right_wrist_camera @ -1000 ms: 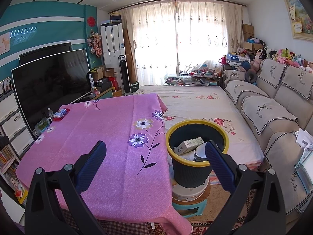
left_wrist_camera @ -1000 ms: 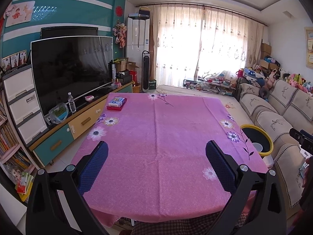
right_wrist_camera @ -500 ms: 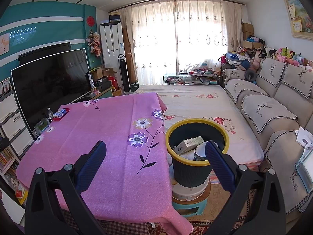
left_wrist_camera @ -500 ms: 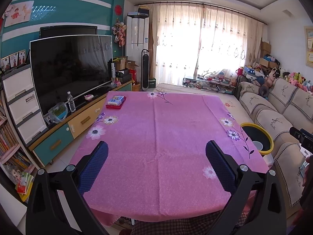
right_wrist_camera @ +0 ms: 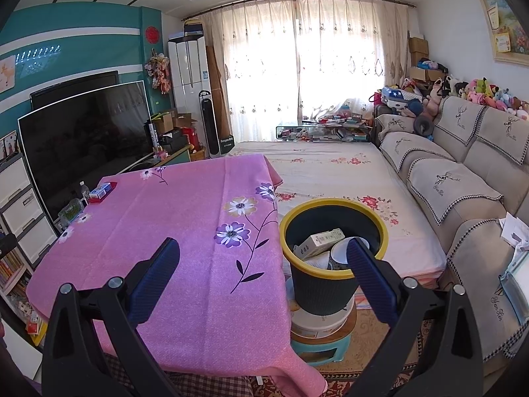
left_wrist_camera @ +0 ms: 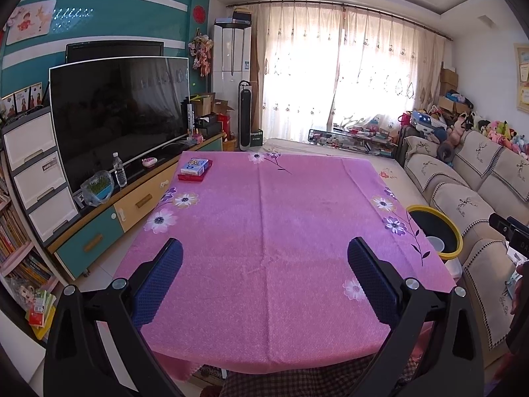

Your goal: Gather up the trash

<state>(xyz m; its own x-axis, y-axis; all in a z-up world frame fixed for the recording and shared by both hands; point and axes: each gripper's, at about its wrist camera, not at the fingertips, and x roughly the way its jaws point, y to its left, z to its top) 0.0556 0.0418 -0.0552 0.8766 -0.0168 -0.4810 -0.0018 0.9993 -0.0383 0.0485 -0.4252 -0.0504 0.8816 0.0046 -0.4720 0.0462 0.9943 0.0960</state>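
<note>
A dark bin with a yellow rim (right_wrist_camera: 334,228) stands on stacked tubs beside the table's right edge; inside lie a white carton (right_wrist_camera: 319,243) and a white cup (right_wrist_camera: 340,256). The same bin (left_wrist_camera: 434,231) shows at the right in the left wrist view. My right gripper (right_wrist_camera: 263,274) is open and holds nothing, hovering near the table's right front corner, with its right finger in front of the bin. My left gripper (left_wrist_camera: 264,278) is open and holds nothing, above the near part of the pink flowered tablecloth (left_wrist_camera: 264,225). A blue-and-white box on a red tray (left_wrist_camera: 195,167) sits at the table's far left corner.
A TV stand (left_wrist_camera: 142,195) with a large screen, a water bottle and a bagged item runs along the left. A beige sofa (right_wrist_camera: 463,192) lines the right wall. A low floral-covered surface (right_wrist_camera: 330,172) lies beyond the bin. A curtained window is at the back.
Both grippers stay open with nothing in them. The views shift only slightly; the left one has drifted a little back and the bin sits a bit lower in the right wrist view.
</note>
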